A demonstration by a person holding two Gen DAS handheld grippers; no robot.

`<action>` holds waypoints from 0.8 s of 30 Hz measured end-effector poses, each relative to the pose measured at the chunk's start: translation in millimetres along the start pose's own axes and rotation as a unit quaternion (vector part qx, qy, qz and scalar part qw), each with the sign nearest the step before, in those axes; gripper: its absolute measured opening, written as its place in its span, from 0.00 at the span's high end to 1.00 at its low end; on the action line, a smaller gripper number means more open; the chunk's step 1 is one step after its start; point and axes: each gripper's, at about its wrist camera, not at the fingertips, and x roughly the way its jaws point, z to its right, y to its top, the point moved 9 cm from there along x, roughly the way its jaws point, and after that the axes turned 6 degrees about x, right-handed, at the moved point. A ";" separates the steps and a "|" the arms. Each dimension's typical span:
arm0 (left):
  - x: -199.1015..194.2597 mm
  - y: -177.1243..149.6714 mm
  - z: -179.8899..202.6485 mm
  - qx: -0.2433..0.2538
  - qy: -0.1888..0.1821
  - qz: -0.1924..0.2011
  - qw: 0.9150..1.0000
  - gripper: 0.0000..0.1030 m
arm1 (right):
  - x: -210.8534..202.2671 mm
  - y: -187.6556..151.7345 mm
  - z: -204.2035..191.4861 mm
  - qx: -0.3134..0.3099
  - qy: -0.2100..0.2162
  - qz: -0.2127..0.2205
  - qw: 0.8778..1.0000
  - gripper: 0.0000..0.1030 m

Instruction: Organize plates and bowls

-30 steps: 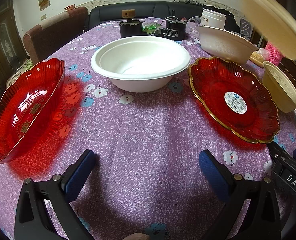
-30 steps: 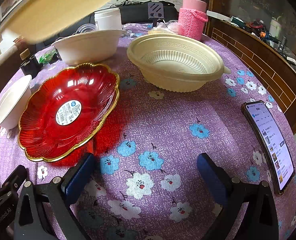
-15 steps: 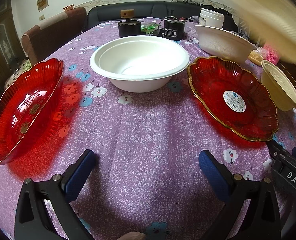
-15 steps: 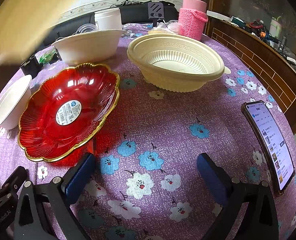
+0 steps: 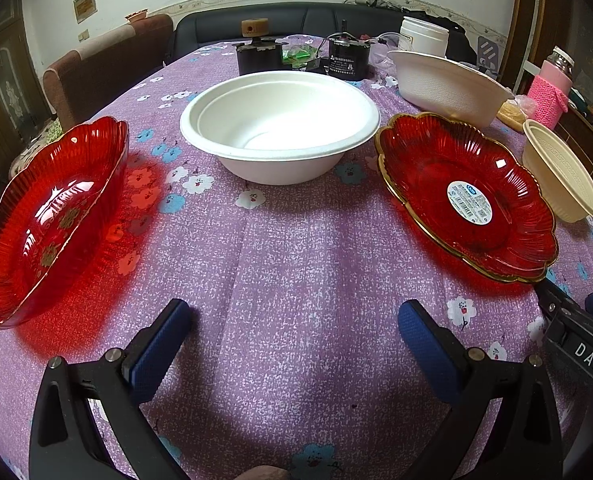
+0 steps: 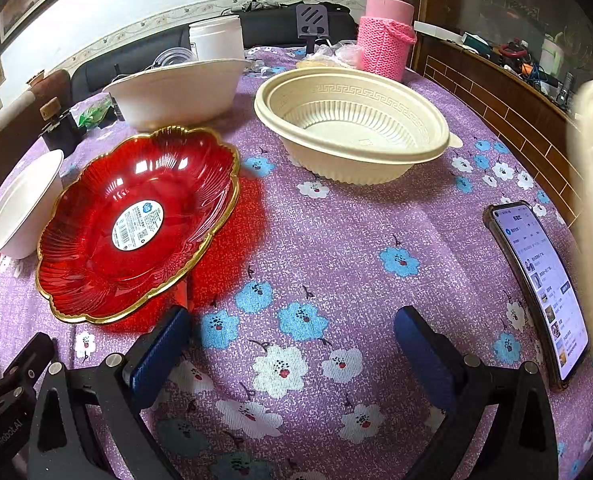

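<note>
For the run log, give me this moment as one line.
left gripper: open, empty | right gripper: open, empty | red plates, white bowls, cream bowl: unstacked on table

two red plates | two white bowls | cream bowl — all upright, apart

Home dining room: floral purple tablecloth, dark sofa and brown armchair behind, framed pictures on wall, knitted-sleeve pink flask, phone.
</note>
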 end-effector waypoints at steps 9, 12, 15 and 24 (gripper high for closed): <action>0.0 -0.1 -0.1 0.000 0.000 0.000 1.000 0.00 | 0.3 0.5 0.2 -0.002 0.001 0.000 1.000 0.01; -1.8 -2.2 0.9 0.000 0.002 -0.001 1.000 0.00 | 0.4 0.8 0.5 -0.002 0.001 0.000 1.000 0.01; -4.3 -4.8 3.5 -0.004 0.005 -0.003 1.000 0.00 | 0.2 0.7 0.5 -0.002 0.001 0.000 1.000 0.01; -18.8 -25.8 6.4 -0.002 0.005 -0.015 1.000 0.00 | 0.2 0.9 0.5 -0.002 0.001 0.000 1.000 0.01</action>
